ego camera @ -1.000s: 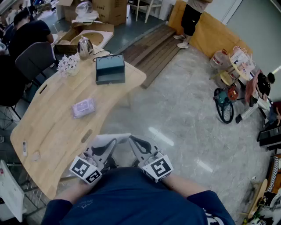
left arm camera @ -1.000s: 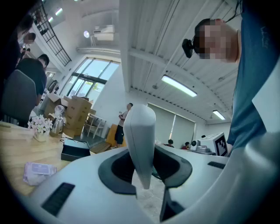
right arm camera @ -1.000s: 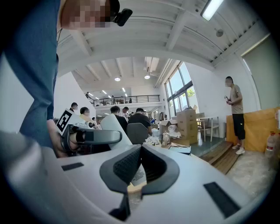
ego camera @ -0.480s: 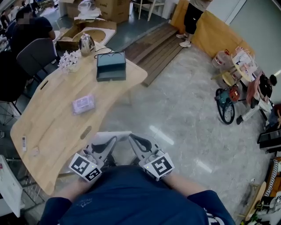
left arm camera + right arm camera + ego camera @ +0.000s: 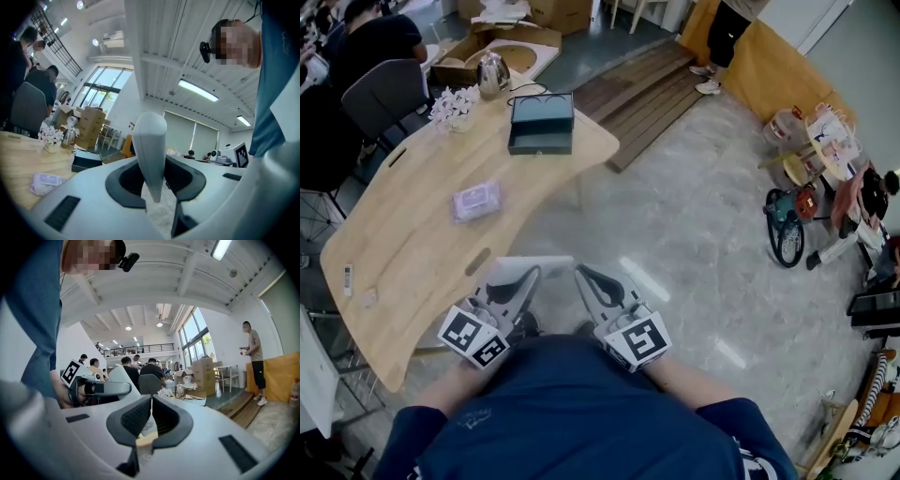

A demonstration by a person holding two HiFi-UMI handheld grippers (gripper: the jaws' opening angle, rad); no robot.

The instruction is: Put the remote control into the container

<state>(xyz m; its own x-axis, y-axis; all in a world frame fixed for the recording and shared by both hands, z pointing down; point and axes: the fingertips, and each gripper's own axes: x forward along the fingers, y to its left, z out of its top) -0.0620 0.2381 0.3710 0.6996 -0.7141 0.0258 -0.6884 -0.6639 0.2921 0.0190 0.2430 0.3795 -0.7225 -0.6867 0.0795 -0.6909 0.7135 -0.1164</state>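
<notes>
**Remote gripped, no ground gained toward the box yet**

Not much has been changed over the last second, tbh. Only the head view has been nudged, so the bench [image 5: 412, 234] and the box [image 5: 542, 124] are now seen a touch further up in frame. Both claws have been kept tucked in near the body. So nothing has been gained for the task, and the whole carry is judged to be still ahead.

The left claw [image 5: 523, 279] is clenched on a slim white thing, taken to be the remote [image 5: 149, 140]. The gap between the jaws is filled by it, and it is stuck out past their tips. The right claw [image 5: 151, 408] is closed, with nothing pinched in it.

The box is set at the far end of the bench, well apart from the remote and from both claws. Nothing can be made out inside it from here.
</notes>
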